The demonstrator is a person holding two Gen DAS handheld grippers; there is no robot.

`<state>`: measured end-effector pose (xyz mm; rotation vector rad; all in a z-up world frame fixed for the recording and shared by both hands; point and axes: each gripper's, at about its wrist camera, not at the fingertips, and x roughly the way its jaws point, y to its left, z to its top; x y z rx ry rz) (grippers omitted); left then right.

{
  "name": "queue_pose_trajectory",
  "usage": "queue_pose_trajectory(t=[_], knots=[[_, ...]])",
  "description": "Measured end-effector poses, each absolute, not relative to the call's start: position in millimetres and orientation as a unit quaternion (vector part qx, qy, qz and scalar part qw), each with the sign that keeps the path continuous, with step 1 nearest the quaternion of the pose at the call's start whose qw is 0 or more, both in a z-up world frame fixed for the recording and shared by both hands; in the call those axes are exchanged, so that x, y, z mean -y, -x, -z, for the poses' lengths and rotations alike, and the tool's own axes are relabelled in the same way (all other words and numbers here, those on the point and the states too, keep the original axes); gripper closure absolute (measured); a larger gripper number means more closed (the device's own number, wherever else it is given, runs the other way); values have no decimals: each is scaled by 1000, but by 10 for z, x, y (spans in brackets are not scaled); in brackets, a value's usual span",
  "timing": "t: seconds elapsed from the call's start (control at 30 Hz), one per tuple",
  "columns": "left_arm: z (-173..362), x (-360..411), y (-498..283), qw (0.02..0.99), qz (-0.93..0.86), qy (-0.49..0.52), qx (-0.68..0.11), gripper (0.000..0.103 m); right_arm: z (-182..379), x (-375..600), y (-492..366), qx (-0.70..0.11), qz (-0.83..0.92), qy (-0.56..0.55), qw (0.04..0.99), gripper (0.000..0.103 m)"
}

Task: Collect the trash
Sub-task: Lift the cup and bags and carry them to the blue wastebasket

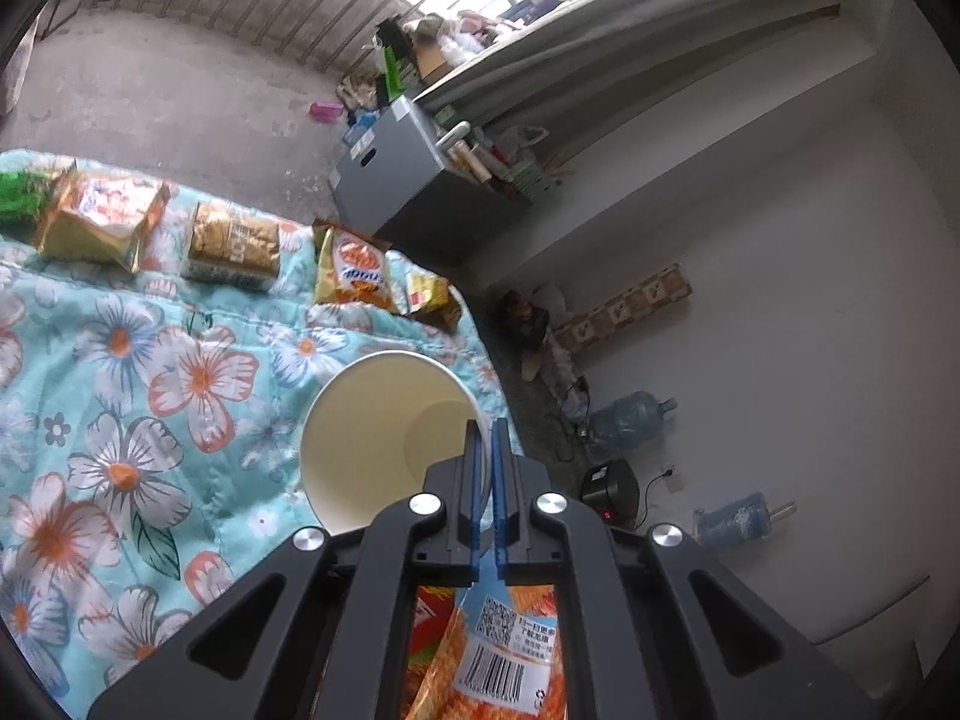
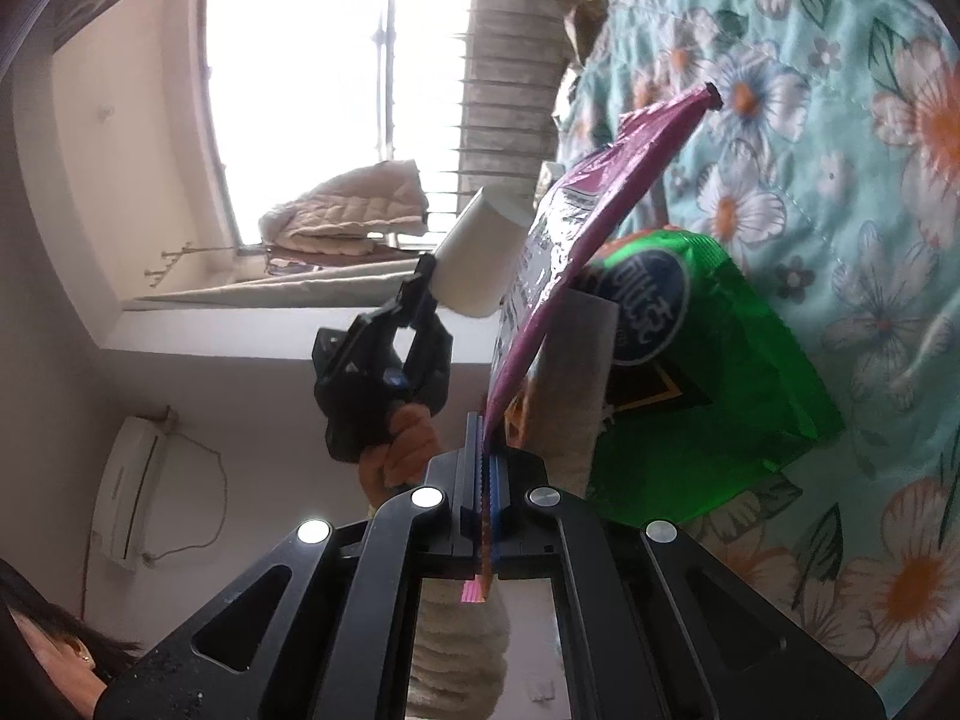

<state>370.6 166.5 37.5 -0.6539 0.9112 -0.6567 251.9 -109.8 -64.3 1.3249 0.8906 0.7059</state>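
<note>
My left gripper (image 1: 487, 429) is shut on the rim of a white paper cup (image 1: 372, 420), held tilted above the floral blanket (image 1: 120, 360), its empty inside facing me. An orange snack wrapper (image 1: 504, 648) shows under the gripper body. My right gripper (image 2: 485, 420) is shut on the edge of a purple snack wrapper (image 2: 576, 222) that sticks up and away. The left gripper (image 2: 423, 276) with the cup (image 2: 480, 258) shows in the right wrist view, just left of the wrapper. A green snack bag (image 2: 708, 360) lies on the blanket (image 2: 840, 120).
Several snack bags lie in a row at the blanket's far edge: a gold one (image 1: 99, 216), a gold-brown one (image 1: 234, 246), an orange one (image 1: 354, 267), a small yellow one (image 1: 429, 297). A grey box (image 1: 396, 180), water bottles (image 1: 630, 420) and clutter stand on the floor by the wall.
</note>
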Motion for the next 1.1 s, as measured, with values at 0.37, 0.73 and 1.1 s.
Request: queue_pose_trajectory(t=[0.37,0.73,1.1], knots=[[-788,-1678,-3367,810,323,298,-388,101,547,1315,-2345,-363,-310,-581,659,103],[-1127,-1539,-2923,820,345,287,-355,101,503,1716,-1930,-317,-300,-587,682,103],[-1416,-1082,-2398,838,375,233,-319,101,345,1960,-1694,-271,-274,-596,705,103]])
